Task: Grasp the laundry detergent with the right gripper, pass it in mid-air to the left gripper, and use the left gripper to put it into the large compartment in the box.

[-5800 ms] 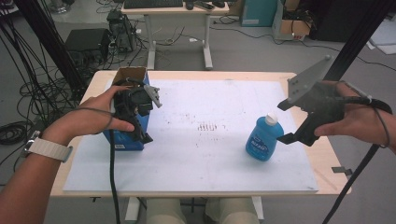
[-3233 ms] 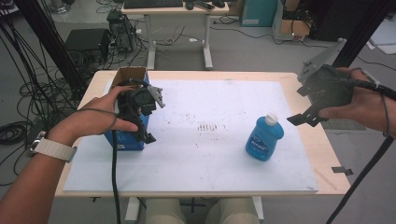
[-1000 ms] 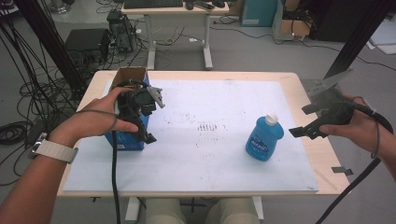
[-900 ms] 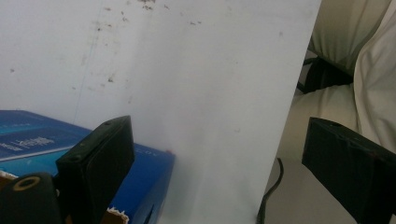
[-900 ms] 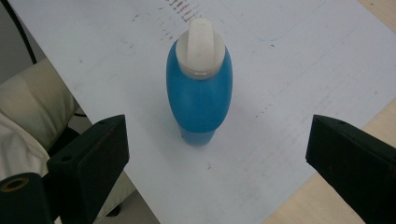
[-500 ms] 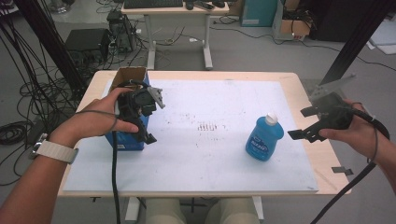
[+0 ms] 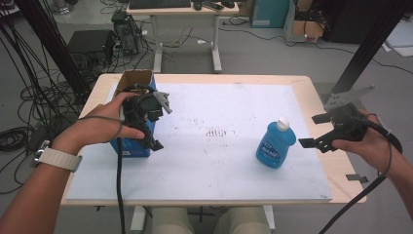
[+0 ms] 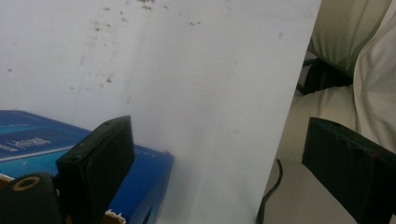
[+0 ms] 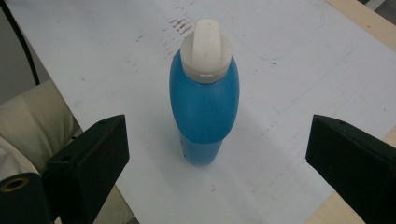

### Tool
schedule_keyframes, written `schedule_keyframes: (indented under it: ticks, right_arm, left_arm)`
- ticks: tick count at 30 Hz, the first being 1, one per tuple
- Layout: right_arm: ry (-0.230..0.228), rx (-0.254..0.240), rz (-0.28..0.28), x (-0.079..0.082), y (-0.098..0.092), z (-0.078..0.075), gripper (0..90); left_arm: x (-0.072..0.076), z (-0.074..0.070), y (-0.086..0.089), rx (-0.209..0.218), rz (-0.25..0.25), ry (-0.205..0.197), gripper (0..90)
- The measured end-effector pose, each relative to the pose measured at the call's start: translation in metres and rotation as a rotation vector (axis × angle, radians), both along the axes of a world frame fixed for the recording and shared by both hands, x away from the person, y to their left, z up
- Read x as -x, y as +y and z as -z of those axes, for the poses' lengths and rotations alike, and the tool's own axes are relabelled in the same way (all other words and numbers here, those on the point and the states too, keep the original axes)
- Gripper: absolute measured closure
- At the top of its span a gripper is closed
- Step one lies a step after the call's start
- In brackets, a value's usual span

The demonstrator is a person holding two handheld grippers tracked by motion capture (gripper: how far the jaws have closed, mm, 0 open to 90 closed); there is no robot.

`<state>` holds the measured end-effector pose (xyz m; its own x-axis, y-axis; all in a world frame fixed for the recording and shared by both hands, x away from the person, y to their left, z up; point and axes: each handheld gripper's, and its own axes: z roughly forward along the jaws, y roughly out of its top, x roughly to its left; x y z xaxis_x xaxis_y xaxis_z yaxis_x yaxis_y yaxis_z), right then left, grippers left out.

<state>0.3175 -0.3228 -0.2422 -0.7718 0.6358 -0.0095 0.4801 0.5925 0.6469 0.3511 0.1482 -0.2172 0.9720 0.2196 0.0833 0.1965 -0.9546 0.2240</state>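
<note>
Right gripper (image 7: pixel 315 130) sits jaws wide apart, empty, just off the bench's (image 7: pixel 234 83) right edge, aimed inward! Biggest thing on the white mat: the blue carton (image 7: pixel 130 144) at the left, with the left gripper (image 7: pixel 152 127) over it, jaws spread, one black jaw beside the carton's edge. Then the blue bottle (image 7: pixel 275 144), upright, white cap up, standing right of centre — squarely between the right gripper's jaws, just ahead. Right hand's far nearer, I'd say.
</note>
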Motion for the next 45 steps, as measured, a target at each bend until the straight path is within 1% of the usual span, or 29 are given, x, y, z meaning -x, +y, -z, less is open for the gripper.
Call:
schedule_keyframes:
  ticks: [1, 5, 6, 8, 9, 10, 11, 18, 19, 20, 21, 22, 23, 24, 27, 28, 30, 32, 33, 37, 39, 41, 42, 43, 44, 45]
  right_arm:
    - [0.005, -0.007, 0.010, 0.001, 0.000, 0.001, 6.1]
    - [-0.013, -0.028, 0.009, 0.002, -0.001, 0.006, 6.0]
    - [-0.007, -0.033, 0.018, 0.003, -0.001, 0.007, 6.0]
    - [-0.016, -0.050, 0.015, 0.004, -0.002, 0.012, 5.9]
    - [-0.016, -0.050, 0.015, 0.004, -0.002, 0.012, 5.9]
    - [-0.006, -0.051, 0.025, 0.005, -0.001, 0.012, 5.9]
    - [-0.016, -0.061, 0.018, 0.005, -0.002, 0.015, 5.8]
    - [-0.019, -0.071, 0.025, 0.007, -0.002, 0.021, 5.7]
    - [-0.009, -0.072, 0.035, 0.008, -0.002, 0.022, 5.7]
    - [-0.021, -0.080, 0.026, 0.007, -0.002, 0.023, 5.7]
    - [-0.025, -0.084, 0.029, 0.008, -0.003, 0.024, 5.7]
    - [-0.011, -0.083, 0.043, 0.009, -0.002, 0.024, 5.7]
    - [-0.023, -0.087, 0.032, 0.009, -0.003, 0.026, 5.7]
    - [-0.016, -0.088, 0.042, 0.010, -0.003, 0.026, 5.7]
    - [-0.027, -0.101, 0.037, 0.010, -0.004, 0.029, 5.7]
    - [-0.020, -0.098, 0.046, 0.011, -0.003, 0.029, 5.7]
    - [-0.034, -0.107, 0.036, 0.011, -0.004, 0.030, 5.7]
    - [-0.029, -0.106, 0.045, 0.012, -0.004, 0.031, 5.7]
    - [-0.037, -0.115, 0.041, 0.012, -0.004, 0.033, 5.7]
    - [-0.034, -0.120, 0.042, 0.013, -0.005, 0.037, 5.7]
    - [-0.040, -0.124, 0.037, 0.012, -0.005, 0.040, 5.7]
    - [-0.024, -0.127, 0.048, 0.013, -0.004, 0.043, 5.7]
    - [-0.040, -0.134, 0.033, 0.011, -0.005, 0.046, 5.7]
    - [-0.036, -0.130, 0.035, 0.011, -0.005, 0.047, 5.7]
    - [-0.023, -0.127, 0.049, 0.012, -0.004, 0.048, 5.7]
    - [-0.035, -0.134, 0.038, 0.012, -0.005, 0.050, 5.7]
  left_arm:
    - [0.000, 0.000, 0.000, -0.001, -0.002, 0.000, 9.6]
    - [0.000, 0.000, 0.001, 0.000, -0.003, 0.000, 9.6]
    - [0.000, 0.000, 0.001, 0.000, -0.003, 0.000, 9.6]
    - [0.000, 0.000, 0.001, 0.001, -0.002, 0.000, 9.7]
    - [0.000, 0.000, 0.002, -0.001, -0.004, 0.001, 9.7]
    - [0.000, 0.000, 0.002, 0.000, -0.006, 0.001, 9.7]
    - [0.000, 0.000, 0.002, -0.001, -0.007, 0.000, 9.6]
    - [0.000, 0.002, 0.003, 0.002, -0.011, 0.003, 9.6]
    - [0.000, 0.002, 0.003, -0.001, -0.009, 0.002, 9.6]
    - [0.000, 0.002, 0.003, -0.001, -0.010, 0.003, 9.7]
    - [0.001, 0.003, 0.003, 0.001, -0.013, 0.005, 9.6]
    - [0.001, 0.003, 0.003, 0.001, -0.014, 0.005, 9.7]
    - [0.001, 0.003, 0.003, 0.000, -0.014, 0.005, 9.7]
    - [0.001, 0.003, 0.003, 0.000, -0.014, 0.004, 9.7]
    - [0.001, 0.003, 0.002, 0.002, -0.014, 0.004, 9.7]
    - [0.001, 0.003, 0.002, 0.001, -0.014, 0.004, 9.6]
    - [0.001, 0.003, 0.002, -0.002, -0.009, 0.003, 9.7]
    - [0.000, 0.003, 0.001, -0.003, -0.009, 0.003, 9.7]
    - [0.000, 0.003, 0.001, 0.001, -0.010, 0.005, 9.7]
    - [0.000, 0.004, 0.001, -0.002, -0.010, 0.004, 9.7]
    - [0.000, 0.004, 0.000, -0.001, -0.011, 0.004, 9.6]
    - [0.000, 0.005, 0.000, 0.001, -0.009, 0.007, 9.7]
    - [0.000, 0.005, 0.000, -0.001, -0.011, 0.007, 9.7]
    - [0.000, 0.005, 0.000, 0.000, -0.011, 0.007, 9.7]
    - [0.000, 0.005, 0.000, -0.001, -0.010, 0.007, 9.7]
    - [0.000, 0.005, 0.000, 0.000, -0.012, 0.007, 9.7]
